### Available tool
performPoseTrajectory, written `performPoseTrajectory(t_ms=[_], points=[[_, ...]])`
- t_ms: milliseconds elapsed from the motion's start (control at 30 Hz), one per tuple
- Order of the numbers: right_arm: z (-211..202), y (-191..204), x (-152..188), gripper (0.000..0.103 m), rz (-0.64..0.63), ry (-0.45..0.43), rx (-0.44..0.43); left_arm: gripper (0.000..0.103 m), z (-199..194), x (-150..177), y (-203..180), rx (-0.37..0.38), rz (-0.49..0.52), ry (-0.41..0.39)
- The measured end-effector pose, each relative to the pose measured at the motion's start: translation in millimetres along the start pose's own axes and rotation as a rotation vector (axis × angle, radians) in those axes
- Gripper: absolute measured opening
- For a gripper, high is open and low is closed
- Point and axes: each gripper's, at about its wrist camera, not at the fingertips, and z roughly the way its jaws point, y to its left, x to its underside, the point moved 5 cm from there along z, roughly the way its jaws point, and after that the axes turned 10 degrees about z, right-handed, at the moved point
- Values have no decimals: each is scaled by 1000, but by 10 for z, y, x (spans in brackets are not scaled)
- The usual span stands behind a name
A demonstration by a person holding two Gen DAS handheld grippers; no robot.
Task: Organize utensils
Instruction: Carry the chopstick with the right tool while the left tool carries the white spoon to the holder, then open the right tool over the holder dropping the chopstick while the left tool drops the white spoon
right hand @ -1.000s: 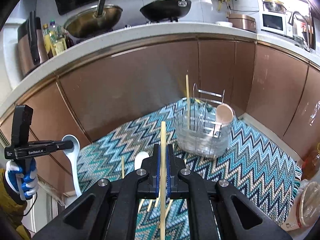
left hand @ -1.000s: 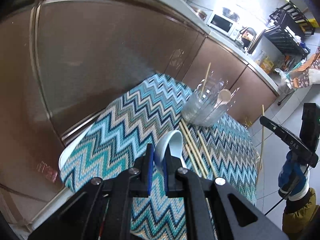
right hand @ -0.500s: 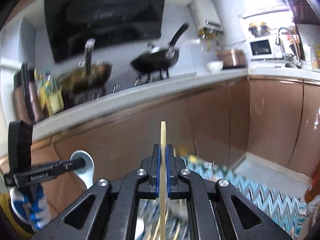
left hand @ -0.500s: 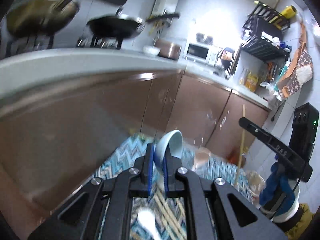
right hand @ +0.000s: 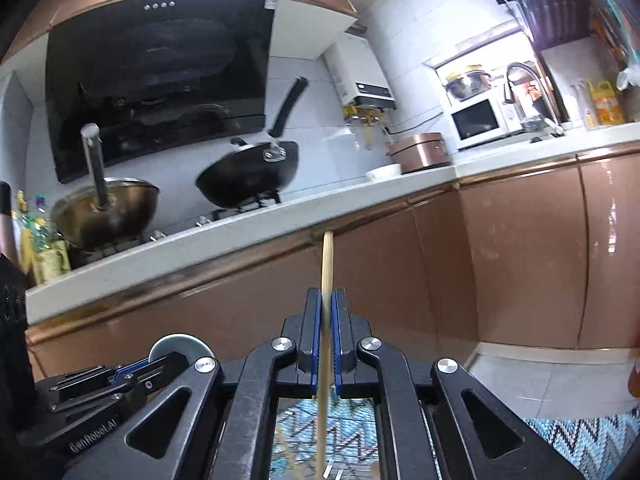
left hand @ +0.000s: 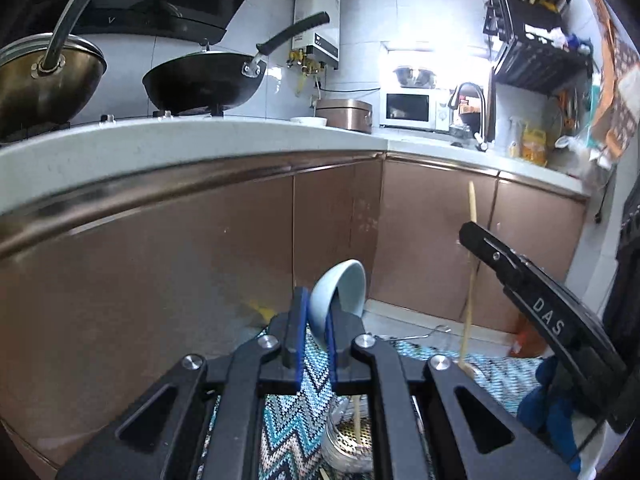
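My left gripper [left hand: 316, 312] is shut on a pale blue ceramic spoon [left hand: 340, 292] whose bowl sticks up past the fingertips. Below it, between the gripper arms, the clear utensil holder [left hand: 348, 440] stands on the zigzag cloth [left hand: 288, 420] with a chopstick inside. My right gripper [right hand: 327, 304] is shut on a wooden chopstick [right hand: 326, 264] that stands nearly upright through the jaws. In the left wrist view the right gripper [left hand: 472, 236] shows at the right, carrying that chopstick [left hand: 469, 292]. In the right wrist view the left gripper [right hand: 148, 368] and its spoon [right hand: 176, 344] appear low on the left.
Brown cabinet fronts [left hand: 200, 260] and a white counter [left hand: 200, 136] fill the background, with a black wok [left hand: 200, 84], a steel wok [left hand: 44, 76], a microwave [left hand: 412, 108] and a dish rack [left hand: 536, 52]. A blue-gloved hand [left hand: 548, 396] holds the right gripper.
Both grippers rose and tilted upward from the table, so the views swung from the cloth to the counter and wall. Spoon and chopstick stayed gripped; the holder now lies under the left gripper.
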Motion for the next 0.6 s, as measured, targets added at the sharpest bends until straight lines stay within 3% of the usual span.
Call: performPoseTrajectory(t_ms=[300,467,600], points=[[-4,-207,462,7,-50,70,83,8,242,402,-155,-12,22,32],[-46,-284,562,6,-17,122,84,9,246,525,-114,-3,4,62],[-216,-239,528,6,-36,122,95,15,230,533,-101,19,-3,77]])
